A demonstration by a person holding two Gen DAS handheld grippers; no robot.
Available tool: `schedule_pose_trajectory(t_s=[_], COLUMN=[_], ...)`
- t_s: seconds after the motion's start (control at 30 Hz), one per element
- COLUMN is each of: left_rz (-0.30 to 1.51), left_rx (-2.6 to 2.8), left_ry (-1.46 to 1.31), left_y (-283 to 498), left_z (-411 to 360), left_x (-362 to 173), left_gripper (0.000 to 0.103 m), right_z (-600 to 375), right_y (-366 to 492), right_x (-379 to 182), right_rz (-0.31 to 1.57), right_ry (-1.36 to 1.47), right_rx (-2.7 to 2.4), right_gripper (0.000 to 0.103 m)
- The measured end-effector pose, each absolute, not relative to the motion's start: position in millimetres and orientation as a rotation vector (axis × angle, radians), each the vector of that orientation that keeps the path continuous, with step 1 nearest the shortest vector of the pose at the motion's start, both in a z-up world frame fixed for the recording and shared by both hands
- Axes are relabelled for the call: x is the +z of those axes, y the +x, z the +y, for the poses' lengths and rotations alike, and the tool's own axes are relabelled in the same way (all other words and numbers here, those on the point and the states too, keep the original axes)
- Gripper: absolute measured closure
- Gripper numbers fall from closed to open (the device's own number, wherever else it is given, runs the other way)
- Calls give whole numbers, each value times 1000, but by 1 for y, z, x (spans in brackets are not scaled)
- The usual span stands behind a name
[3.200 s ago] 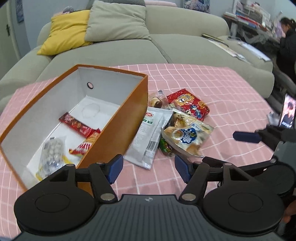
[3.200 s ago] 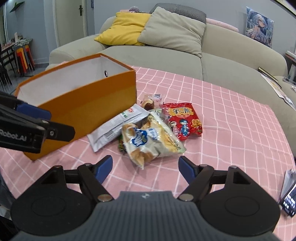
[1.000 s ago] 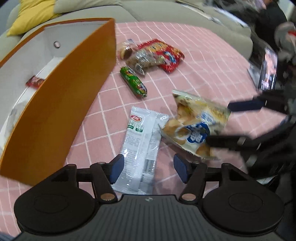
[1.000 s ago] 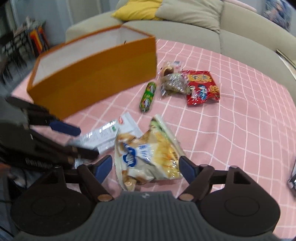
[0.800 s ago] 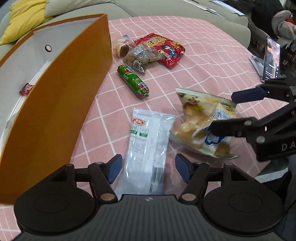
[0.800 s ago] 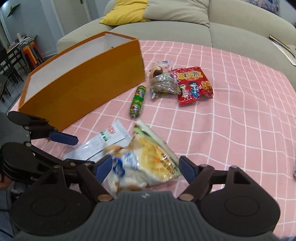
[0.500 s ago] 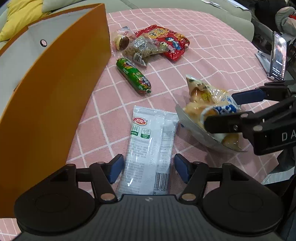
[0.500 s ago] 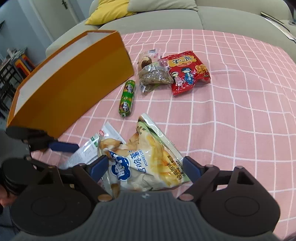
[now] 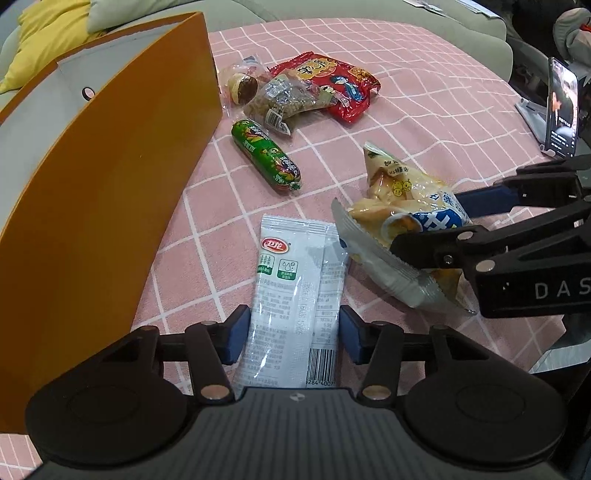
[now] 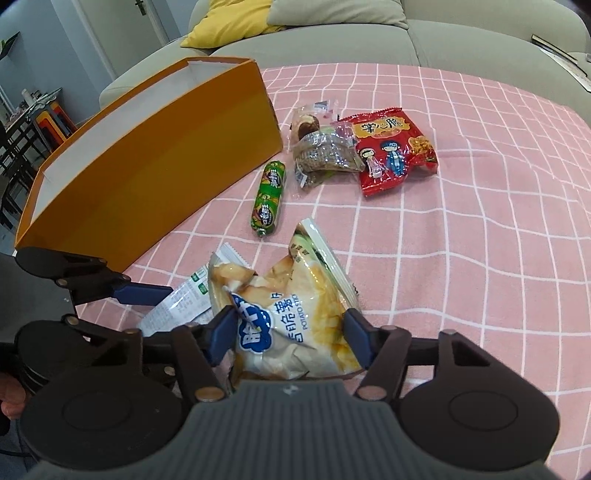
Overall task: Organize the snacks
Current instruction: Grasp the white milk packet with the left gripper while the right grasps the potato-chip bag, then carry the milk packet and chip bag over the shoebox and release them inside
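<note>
I'm looking at a table under a pink checked cloth [image 9: 424, 85], with a grey-green sofa [image 10: 443, 40] and a yellow cushion [image 10: 236, 18] behind it, and a phone on a stand [image 9: 561, 107] at the far right edge.

From left to right: the orange box [image 9: 110, 192] stands open at the left. Beside it lie a green sausage stick [image 9: 266, 155], a clear packet of seeds [image 9: 288, 98] and a red snack bag [image 9: 332, 83]. The white sachet [image 9: 295, 288] lies flat on the cloth, with my left gripper [image 9: 293, 334] set around its near end, the blue pads against its two edges; I cannot tell whether they actually squeeze it. To the right, my right gripper [image 10: 291, 332] is clamped on the potato-stick bag [image 10: 295, 314], which bulges between the pads and sits partly over the sachet's corner.

Compared with half a second ago, the left pads have drawn in from clear of the sachet to its sides, and the right pads have narrowed onto the bag.
</note>
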State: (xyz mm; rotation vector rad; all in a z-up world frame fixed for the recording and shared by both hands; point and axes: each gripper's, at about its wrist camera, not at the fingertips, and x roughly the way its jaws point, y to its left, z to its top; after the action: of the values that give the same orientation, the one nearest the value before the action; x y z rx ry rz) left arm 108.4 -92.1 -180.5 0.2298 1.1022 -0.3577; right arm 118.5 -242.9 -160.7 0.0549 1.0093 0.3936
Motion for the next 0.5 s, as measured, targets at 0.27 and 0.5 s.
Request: schedule_pose_trajectory(t_s=[0.27,0.5], left_rz=[1083,1089], left_rx=[-332,-326], left_ry=[212,168], left_y=[105,95], left_z=[-92,-82], left_x=[-179,-162], left_gripper=[48,49], right_z=[-242,-246], right_y=[113,107], right_x=[-156,-149], right_rz=[1003,994], right_ry=[60,84], right_rx=[378,371], right_gripper=[58,61])
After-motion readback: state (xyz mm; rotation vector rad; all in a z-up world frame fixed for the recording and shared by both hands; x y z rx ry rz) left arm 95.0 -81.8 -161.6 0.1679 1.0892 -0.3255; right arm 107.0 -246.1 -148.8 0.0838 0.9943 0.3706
